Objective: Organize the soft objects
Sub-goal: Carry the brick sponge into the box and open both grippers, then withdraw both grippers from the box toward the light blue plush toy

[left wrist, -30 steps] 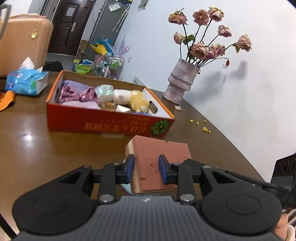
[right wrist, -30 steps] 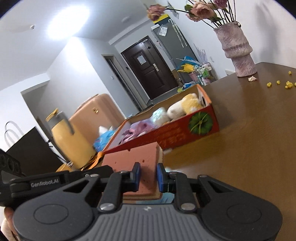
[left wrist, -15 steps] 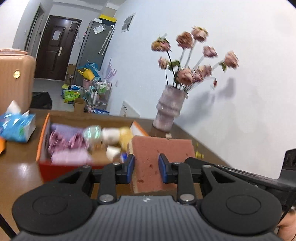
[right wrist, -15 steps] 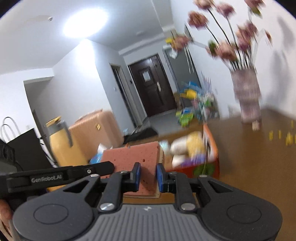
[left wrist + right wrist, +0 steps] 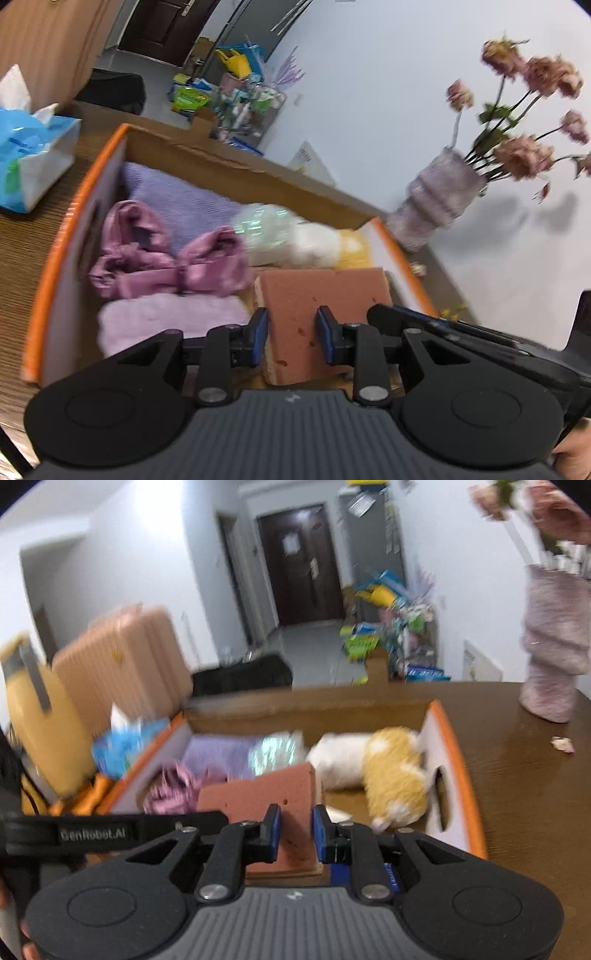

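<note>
I pinch the pink sponge (image 5: 317, 295) with both the left gripper (image 5: 291, 332) and right gripper (image 5: 297, 830), each clamped on one edge, keeping it flat above the orange box (image 5: 44, 280), lower centre, for dropping among the plush.

White plaster walls (image 5: 388, 92). Dark brown wooden door (image 5: 299, 561) at hallway end; grey floor (image 5: 310, 653) before it. Brown wood-grain bench (image 5: 524, 775) in foreground. Peach ribbed hard-shell suitcase (image 5: 122, 664) stands left. Colourful clutter (image 5: 384, 627) lines the wall.
</note>
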